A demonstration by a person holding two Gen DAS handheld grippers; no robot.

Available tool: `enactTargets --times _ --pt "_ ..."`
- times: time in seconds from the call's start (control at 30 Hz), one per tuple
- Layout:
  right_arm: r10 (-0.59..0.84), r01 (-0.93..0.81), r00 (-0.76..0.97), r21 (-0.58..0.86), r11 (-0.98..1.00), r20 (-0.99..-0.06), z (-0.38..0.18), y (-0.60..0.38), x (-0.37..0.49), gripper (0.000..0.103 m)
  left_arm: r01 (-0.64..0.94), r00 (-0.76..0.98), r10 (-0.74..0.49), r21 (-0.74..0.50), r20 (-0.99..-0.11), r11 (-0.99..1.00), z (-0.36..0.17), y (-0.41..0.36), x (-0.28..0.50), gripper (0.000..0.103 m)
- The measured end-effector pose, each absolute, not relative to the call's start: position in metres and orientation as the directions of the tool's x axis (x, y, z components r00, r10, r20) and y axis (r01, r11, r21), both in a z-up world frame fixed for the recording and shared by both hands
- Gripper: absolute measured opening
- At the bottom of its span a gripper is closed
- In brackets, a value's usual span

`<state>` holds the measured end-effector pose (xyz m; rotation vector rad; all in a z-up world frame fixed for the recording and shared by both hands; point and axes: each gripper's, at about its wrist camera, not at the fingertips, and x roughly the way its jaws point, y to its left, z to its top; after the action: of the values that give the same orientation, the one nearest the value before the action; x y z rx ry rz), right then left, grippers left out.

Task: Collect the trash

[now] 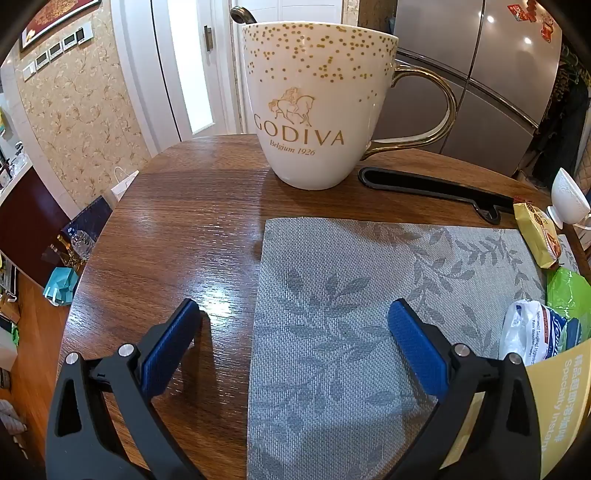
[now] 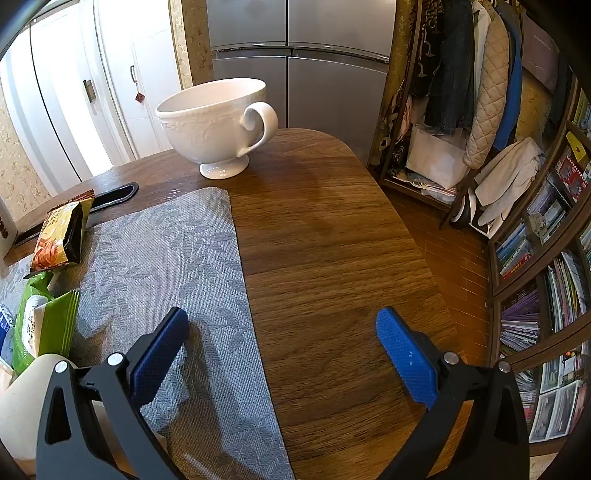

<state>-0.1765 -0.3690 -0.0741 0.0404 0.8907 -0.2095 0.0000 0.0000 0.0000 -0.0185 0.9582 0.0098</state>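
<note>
Hovering wide-open, both jaws over placemat (image 1: pixel 351 295) edges, seemingly unobstructed.

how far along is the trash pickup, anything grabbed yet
Nothing looks collected yet. The left gripper and right gripper are both open and empty above the grey placemat. Still lying on it: the yellow snack wrapper, the green wipes pack and the crumpled tissue packet. No bin shows in either view.

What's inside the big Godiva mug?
A dark handle, probably a spoon, sticks up over the rim of the mug. The rest is hidden behind its wall, so any drink inside can't be seen.
</note>
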Motion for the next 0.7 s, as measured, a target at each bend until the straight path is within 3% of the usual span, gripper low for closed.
enactTargets --times 0.7 --pt "-0.161 0.198 0.608 -0.048 0.979 -0.777 -0.0743 -0.3690 -0.1764 0.099 -0.017 0.574 0.001 -0.010 -0.819 1.000 -0.0001 0.0000 0.0000 0.102"
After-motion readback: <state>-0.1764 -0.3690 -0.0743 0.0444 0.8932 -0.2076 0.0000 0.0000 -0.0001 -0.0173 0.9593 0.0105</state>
